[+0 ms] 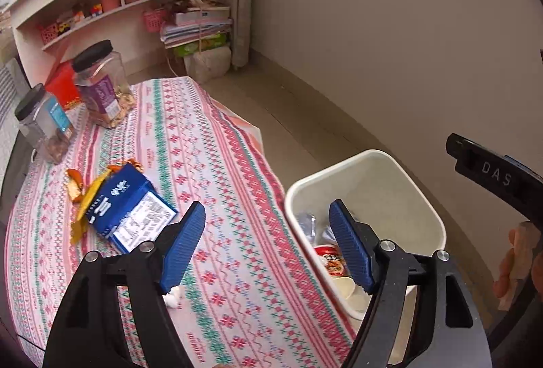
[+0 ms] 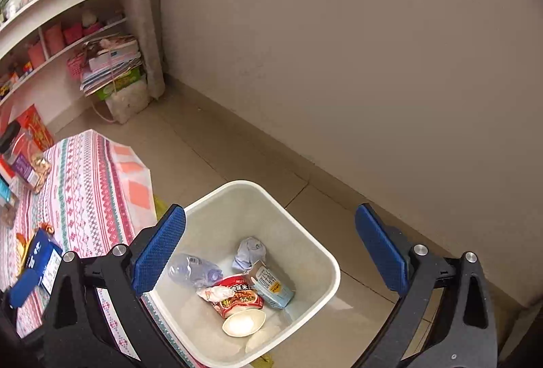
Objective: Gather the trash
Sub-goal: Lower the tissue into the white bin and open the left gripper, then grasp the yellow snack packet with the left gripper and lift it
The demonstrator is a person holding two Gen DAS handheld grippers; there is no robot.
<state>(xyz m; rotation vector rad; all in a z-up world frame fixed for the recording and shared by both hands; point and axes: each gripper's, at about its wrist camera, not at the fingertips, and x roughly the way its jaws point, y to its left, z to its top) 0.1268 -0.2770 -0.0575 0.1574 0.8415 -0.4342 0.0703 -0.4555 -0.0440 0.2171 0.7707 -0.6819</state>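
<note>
A white trash bin [image 2: 325, 252] stands on the floor beside the table. It holds a plastic bottle [image 2: 193, 271], a crumpled paper [image 2: 249, 252], a red snack wrapper [image 2: 239, 296], a small carton [image 2: 271, 286] and a paper cup [image 2: 242, 322]. My right gripper [image 2: 271, 252] is open and empty above the bin. My left gripper [image 1: 268, 245] is open and empty over the table edge, between the bin [image 1: 417, 198] and a blue carton [image 1: 125, 208]. Orange peels [image 1: 76, 186] lie by the carton. A white tissue scrap [image 1: 174, 296] lies under the left finger.
Two clear jars with black lids [image 1: 101, 86] [image 1: 44, 127] and a red box [image 1: 62, 86] stand at the far side of the patterned tablecloth [image 1: 220, 164]. White shelves [image 1: 112, 8] and stacked papers [image 1: 200, 32] stand behind. A bare wall [image 2: 339, 62] runs on the right.
</note>
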